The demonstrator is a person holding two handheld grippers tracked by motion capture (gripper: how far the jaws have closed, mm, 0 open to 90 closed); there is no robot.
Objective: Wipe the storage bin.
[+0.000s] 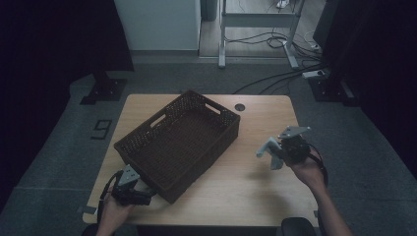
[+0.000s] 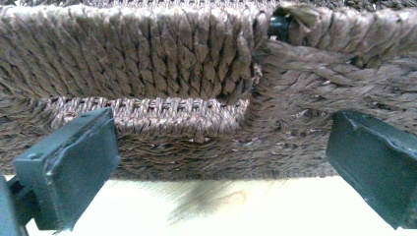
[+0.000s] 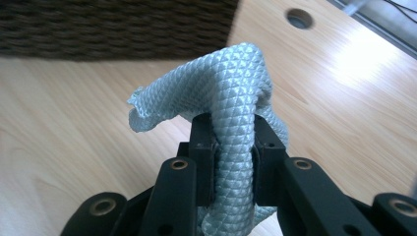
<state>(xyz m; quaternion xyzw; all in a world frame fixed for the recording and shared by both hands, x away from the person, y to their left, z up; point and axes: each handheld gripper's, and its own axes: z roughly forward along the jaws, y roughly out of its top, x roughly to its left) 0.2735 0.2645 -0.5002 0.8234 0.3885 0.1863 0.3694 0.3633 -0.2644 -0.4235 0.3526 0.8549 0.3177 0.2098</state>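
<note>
A dark brown woven basket (image 1: 179, 137) stands slantwise on the wooden table (image 1: 255, 187), left of the middle. My right gripper (image 1: 276, 153) hovers over the table to the basket's right, shut on a pale grey-blue cloth (image 1: 267, 147). In the right gripper view the diamond-textured cloth (image 3: 221, 83) is pinched between the jaws of my right gripper (image 3: 235, 142) and folds over above them. My left gripper (image 1: 142, 191) sits at the basket's near corner. In the left gripper view its fingers (image 2: 69, 172) stand wide apart and open, facing the basket's woven wall (image 2: 196, 64) close up.
A round cable hole (image 1: 239, 106) lies in the table's far edge behind the basket. Beyond the table are a white cabinet (image 1: 157, 24), a metal frame (image 1: 258, 29) and cables on the floor. Bare tabletop lies between basket and right hand.
</note>
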